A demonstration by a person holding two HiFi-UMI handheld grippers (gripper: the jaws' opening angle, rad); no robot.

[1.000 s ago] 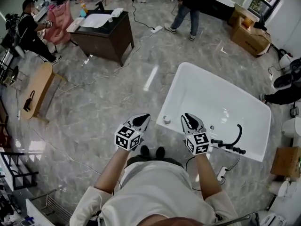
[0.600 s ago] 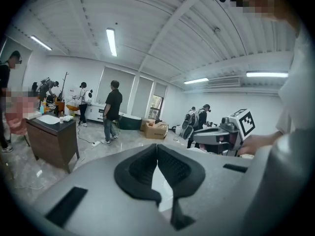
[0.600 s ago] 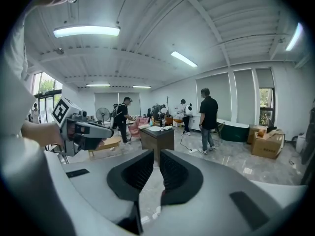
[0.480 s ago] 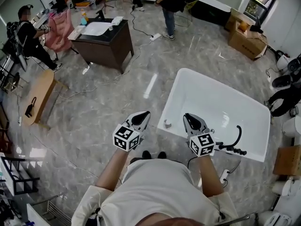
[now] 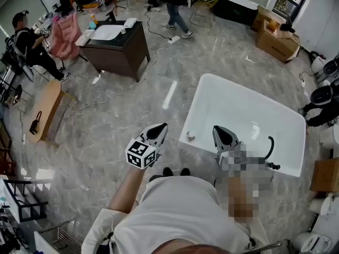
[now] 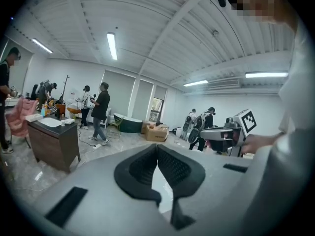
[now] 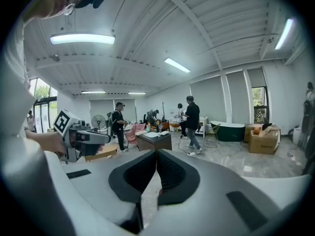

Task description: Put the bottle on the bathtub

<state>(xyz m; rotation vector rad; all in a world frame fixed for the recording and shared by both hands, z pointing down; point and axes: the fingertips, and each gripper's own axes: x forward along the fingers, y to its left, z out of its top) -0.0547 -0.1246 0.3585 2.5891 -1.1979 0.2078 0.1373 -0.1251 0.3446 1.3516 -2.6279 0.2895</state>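
Note:
A white bathtub (image 5: pixel 197 103) stands on the marble floor right of centre in the head view. On its near left rim corner sits a small pale bottle (image 5: pixel 189 137), apart from both grippers. My left gripper (image 5: pixel 160 127) hovers over the floor just left of the tub, shut and empty. My right gripper (image 5: pixel 219 129) hangs over the tub's near rim, right of the bottle. Its jaws have just been closing, with nothing between them. The left gripper view shows the left gripper (image 6: pixel 157 149) with pads touching. In the right gripper view the right gripper (image 7: pixel 156 154) is also closed.
A black shower hose and tap (image 5: pixel 269 153) lie on the tub's near right rim. A dark desk (image 5: pixel 116 42) and wooden bench (image 5: pixel 43 100) stand at the left, with cables across the floor. Cardboard boxes (image 5: pixel 275 38) and several people are at the back.
Both grippers have lifted a little and sit closer to the tub's near rim. The right jaws have closed. A person at the back has walked left.

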